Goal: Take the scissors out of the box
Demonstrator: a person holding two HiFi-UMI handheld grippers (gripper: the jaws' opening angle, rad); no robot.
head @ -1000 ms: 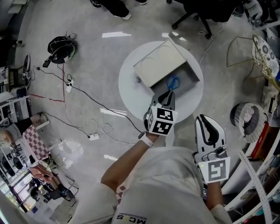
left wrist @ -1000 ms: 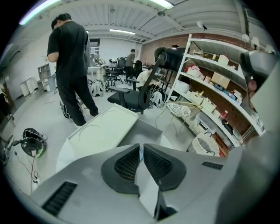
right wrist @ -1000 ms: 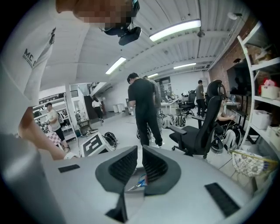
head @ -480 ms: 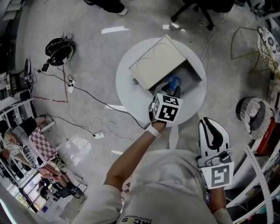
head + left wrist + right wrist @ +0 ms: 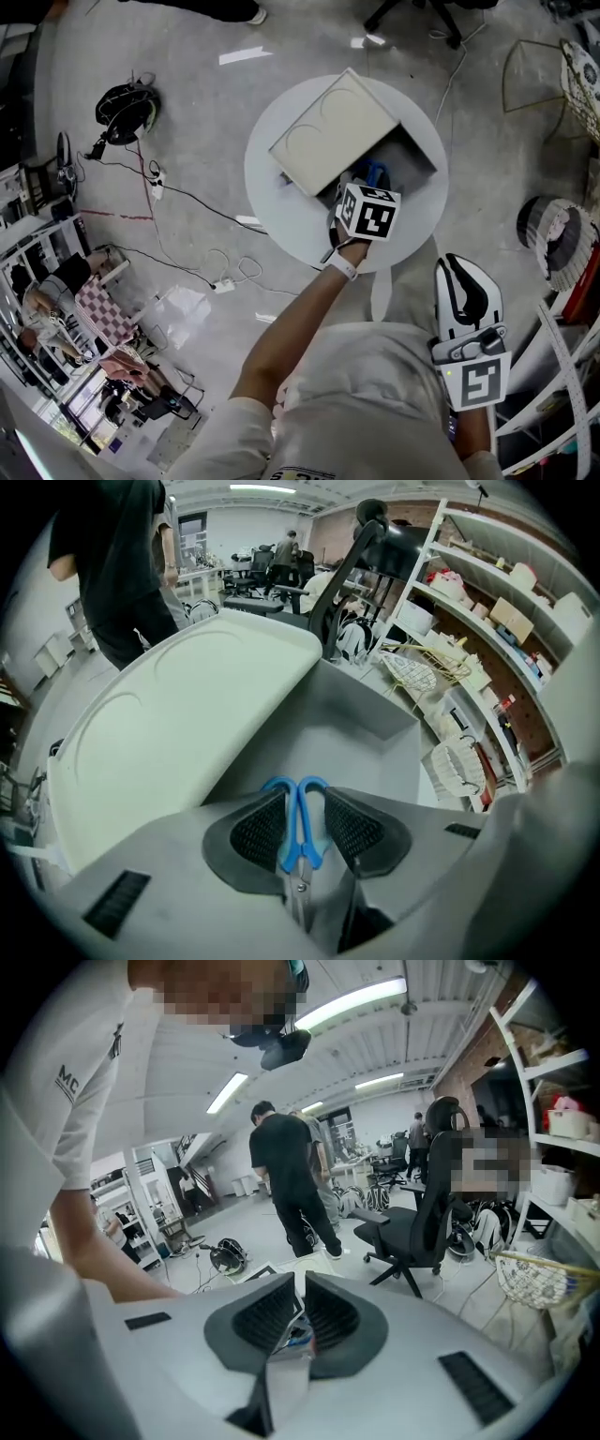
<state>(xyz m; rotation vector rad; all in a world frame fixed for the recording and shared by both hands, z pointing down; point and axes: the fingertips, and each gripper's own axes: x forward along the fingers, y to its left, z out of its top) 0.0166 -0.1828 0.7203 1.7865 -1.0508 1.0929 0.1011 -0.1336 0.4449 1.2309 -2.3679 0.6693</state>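
The round table [image 5: 281,223] carries the box [image 5: 419,157], its lid [image 5: 328,131] swung open toward 10 o'clock. The left gripper [image 5: 362,184] points down into the box. Its jaws have just been opening and stand wide, straddling the scissors [image 5: 298,829] without clamping them. The scissors lie inside the box, blue handles toward 12 in the left gripper view. The right gripper [image 5: 461,272] hangs at the table's 5 o'clock, jaws nearly together and empty.

place: open robotics lab or workshop | floor: bare concrete floor [image 5: 197,103], trailing cables [image 5: 178,199] | furniture: rolling office chair [image 5: 424,1213], stocked storage shelves [image 5: 487,607] | ceiling: strip lights [image 5: 352,1002]
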